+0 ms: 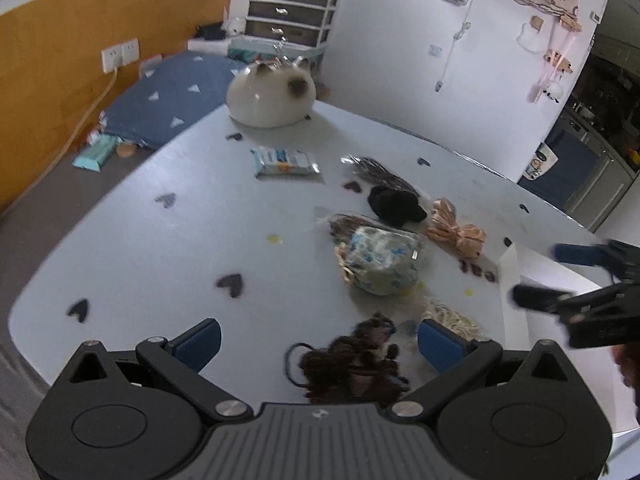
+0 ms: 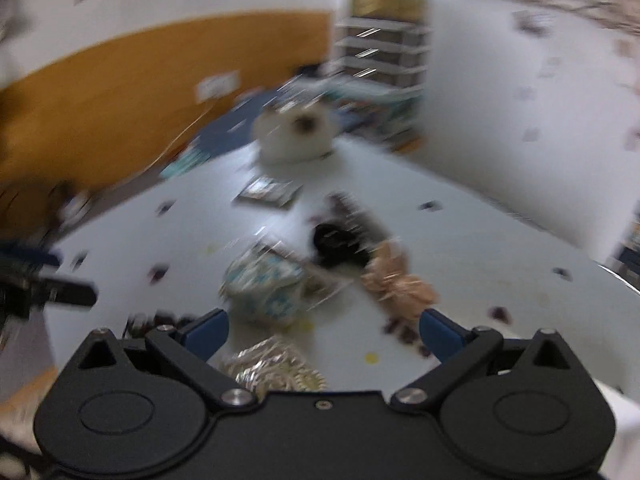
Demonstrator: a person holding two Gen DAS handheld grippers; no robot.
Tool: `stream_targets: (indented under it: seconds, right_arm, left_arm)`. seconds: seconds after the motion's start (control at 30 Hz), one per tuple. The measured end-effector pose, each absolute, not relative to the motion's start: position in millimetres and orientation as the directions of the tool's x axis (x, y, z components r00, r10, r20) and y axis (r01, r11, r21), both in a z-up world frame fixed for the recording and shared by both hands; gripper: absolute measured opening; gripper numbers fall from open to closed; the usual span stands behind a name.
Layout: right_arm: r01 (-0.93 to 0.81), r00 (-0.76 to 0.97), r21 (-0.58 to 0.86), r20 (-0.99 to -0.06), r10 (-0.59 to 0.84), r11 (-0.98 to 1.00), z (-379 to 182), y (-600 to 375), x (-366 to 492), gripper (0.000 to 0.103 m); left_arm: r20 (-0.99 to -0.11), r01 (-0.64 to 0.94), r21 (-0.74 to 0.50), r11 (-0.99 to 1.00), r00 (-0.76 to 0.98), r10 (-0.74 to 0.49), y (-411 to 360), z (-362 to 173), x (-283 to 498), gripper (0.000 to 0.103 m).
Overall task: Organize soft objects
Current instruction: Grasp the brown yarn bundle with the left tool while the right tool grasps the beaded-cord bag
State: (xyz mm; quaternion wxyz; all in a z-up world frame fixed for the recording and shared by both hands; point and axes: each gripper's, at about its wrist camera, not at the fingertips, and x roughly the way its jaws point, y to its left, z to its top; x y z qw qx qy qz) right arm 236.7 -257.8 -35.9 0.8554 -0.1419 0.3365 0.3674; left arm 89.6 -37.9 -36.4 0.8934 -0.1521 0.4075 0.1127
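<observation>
My left gripper [image 1: 318,344] is open above a dark brown fuzzy scrunchie [image 1: 356,364] that lies on the pale table [image 1: 160,264] between its fingers. Further out lie a blue-patterned soft bundle [image 1: 380,266], a black soft item [image 1: 394,204], a peach ribbon bow [image 1: 456,232] and a straw-coloured bundle [image 1: 452,320]. My right gripper [image 2: 324,330] is open, and it shows in the left wrist view [image 1: 560,280] at the right. Its own view is motion-blurred; the straw-coloured bundle [image 2: 276,368] lies just under it, with the patterned bundle [image 2: 264,284] beyond.
A white cat-shaped plush [image 1: 272,94] sits at the table's far edge. A tissue pack [image 1: 286,162] and a dark striped packet [image 1: 376,170] lie mid-table. A white box [image 1: 540,280] stands at the right. A drawer unit [image 1: 292,10] and blue bedding [image 1: 168,96] lie beyond.
</observation>
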Motion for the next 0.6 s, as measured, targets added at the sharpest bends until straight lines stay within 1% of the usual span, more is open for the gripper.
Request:
stream_targets:
  seconds: [0.03,0.1,0.23,0.4,0.5,0.6]
  right_arm:
    - [-0.756,0.465,0.007,-0.698,0.545,0.655,-40.1,-254.2,243.3,0.102]
    - [-0.822,0.368,0.02,-0.744,0.558,0.569,-52.5,-245.6,259.2,0.097]
    - [-0.889,0.196,0.098,-0.802,0.564,0.448,-76.8,-234.8,280.2,0.096]
    - [-0.909,0.004,0.235,-0.821,0.571,0.345,-102.6,-224.6,302.4,0.096]
    - [-0.913,-0.078,0.282,-0.83,0.553,0.295,-114.4,-220.1,307.8,0.096]
    - [-0.917,-0.118,0.298,-0.839,0.531,0.266,-124.5,-215.7,310.1,0.095]
  left_arm:
    - [-0.768,-0.323,-0.188,0.927,0.637,0.066,-39.4,-38.5,92.0,0.103]
    - [-0.781,-0.319,-0.203,0.926,0.623,0.043,-43.1,-44.1,97.0,0.103]
    - [-0.804,-0.325,-0.231,0.917,0.594,0.008,-47.3,-57.5,104.0,0.099]
    - [-0.828,-0.359,-0.26,0.897,0.56,-0.016,-47.1,-73.0,110.6,0.097]
    - [-0.839,-0.374,-0.264,0.889,0.543,-0.021,-47.8,-81.5,116.8,0.097]
    - [-0.851,-0.379,-0.256,0.89,0.525,-0.021,-50.5,-88.8,124.5,0.097]
